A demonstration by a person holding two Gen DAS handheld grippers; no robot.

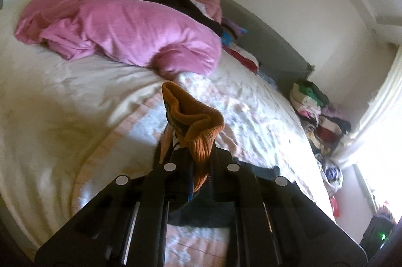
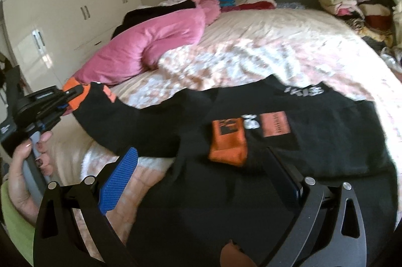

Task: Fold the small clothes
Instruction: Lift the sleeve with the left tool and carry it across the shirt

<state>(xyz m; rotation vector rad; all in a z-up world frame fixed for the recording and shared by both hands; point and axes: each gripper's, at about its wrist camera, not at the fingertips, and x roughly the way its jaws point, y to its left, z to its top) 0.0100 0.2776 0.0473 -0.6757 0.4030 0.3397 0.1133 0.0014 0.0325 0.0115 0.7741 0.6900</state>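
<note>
While the black sweatshirt (image 2: 289, 131) lies spread on the bed (image 2: 263, 40) through the middle and lower part of the right wrist view, its folding looks only part done. One sleeve already lies across the chest, its orange cuff (image 2: 227, 150) resting just below centre beside the printed patches. The other sleeve (image 2: 130, 123) runs out toward the left edge of that frame, lifted off the bed, its orange cuff pinched in the left gripper (image 2: 69, 97). In the left wrist view that same cuff (image 1: 196, 131) stands up at centre frame, clamped between the closed fingers.

The right gripper (image 2: 203, 174) hovers at the bottom of its frame over the lower body of the garment, fingers (image 2: 120, 176) spread wide and holding nothing.

Judging from this, the second sleeve has yet to be laid over the chest, and the body is still to be folded.

Farther out, a pink duvet (image 2: 150, 45) is bunched at upper left, and heaps of other clothes (image 2: 351, 5) sit at upper right, apparently waiting.
</note>
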